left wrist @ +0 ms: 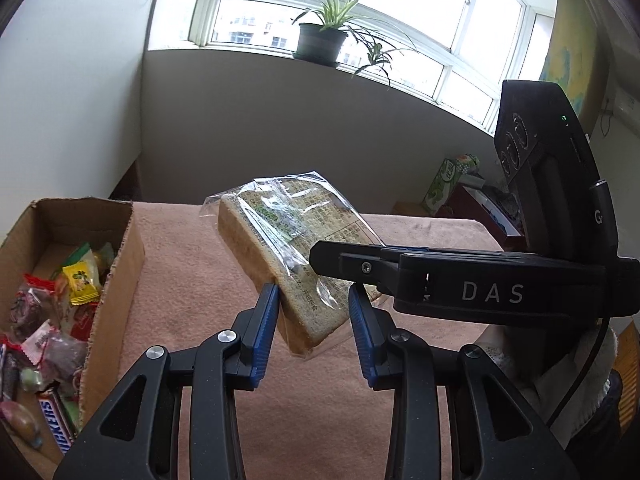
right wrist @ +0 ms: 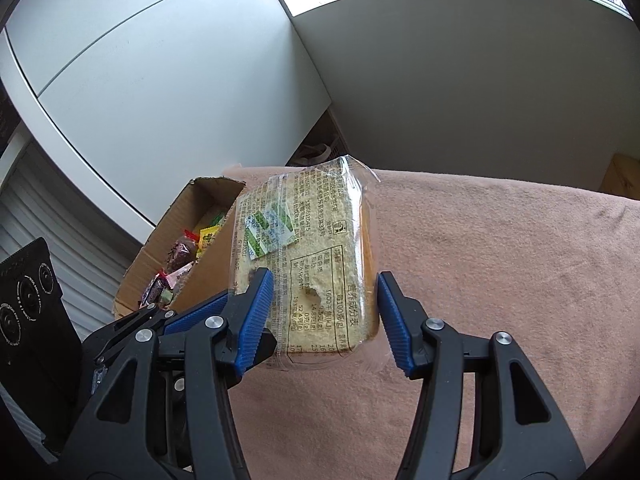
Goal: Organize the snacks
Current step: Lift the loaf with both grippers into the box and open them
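Observation:
A slice of bread in a clear printed wrapper [left wrist: 288,248] is held in the air above the pink cloth. My left gripper [left wrist: 314,300] has its blue pads on both sides of the bread's lower end. My right gripper [right wrist: 324,292] also clamps the same bread [right wrist: 316,248] across its width; its black body [left wrist: 460,280] shows at the right of the left wrist view. A cardboard box [left wrist: 116,276] holding several wrapped snacks, with a Snickers bar [left wrist: 56,424], stands at the left of the table; it also shows in the right wrist view [right wrist: 160,248].
The table is covered with a pink cloth [left wrist: 320,412]. A white cabinet [right wrist: 160,100] stands behind the box. A potted plant [left wrist: 320,40] sits on the window sill. A green carton [left wrist: 444,184] and clutter lie beyond the table's far right edge.

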